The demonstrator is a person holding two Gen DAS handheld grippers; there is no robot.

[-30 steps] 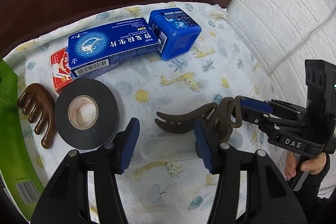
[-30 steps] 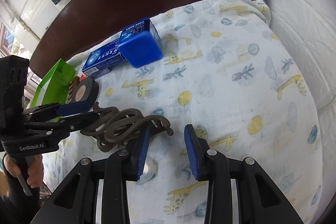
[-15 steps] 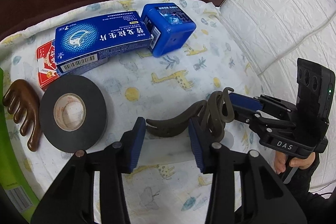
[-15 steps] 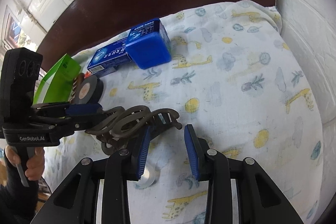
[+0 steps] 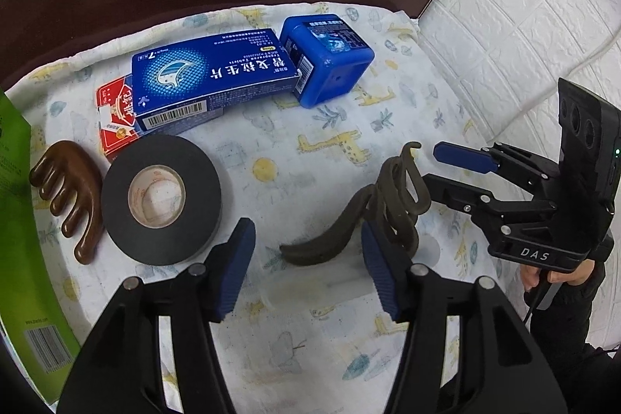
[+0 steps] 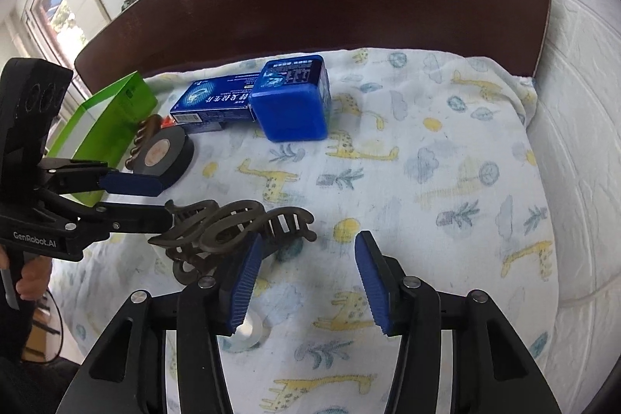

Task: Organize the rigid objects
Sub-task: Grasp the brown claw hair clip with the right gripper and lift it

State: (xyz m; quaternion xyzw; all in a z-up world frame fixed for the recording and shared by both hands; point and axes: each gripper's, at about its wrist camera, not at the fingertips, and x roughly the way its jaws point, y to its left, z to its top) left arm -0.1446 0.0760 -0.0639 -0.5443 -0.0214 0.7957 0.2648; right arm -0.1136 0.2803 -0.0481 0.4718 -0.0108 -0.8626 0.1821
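1. Covering most of the dark table (image 6: 310,6) is a giraffe-print cloth (image 6: 446,181), and everything you are sorting lies on it.
2. Along the far left stands a green box (image 6: 116,115). Beside it a long blue carton (image 5: 209,72) lies across a red packet (image 5: 116,115), and its end touches a blue cube-shaped box (image 5: 330,57).
3. Nearer you lies a black tape roll (image 5: 161,198), with a brown wooden comb (image 5: 66,189) just to its left.
4. Your left tongs (image 5: 306,231) stand apart, having just been opening. One end of the brown hair claw (image 5: 392,196) lies between them on the cloth, but the pads do not press it.
5. Your right tongs (image 6: 308,239) have also just been opening and stand apart. The claw lies just beside their left pad, gripped by neither tool.
6. The claw looks freshly set down (well apart from the grouped things). Next, I judge, you should clamp it across its curved spine and carry it toward the group. Its open teeth could snag the cloth.
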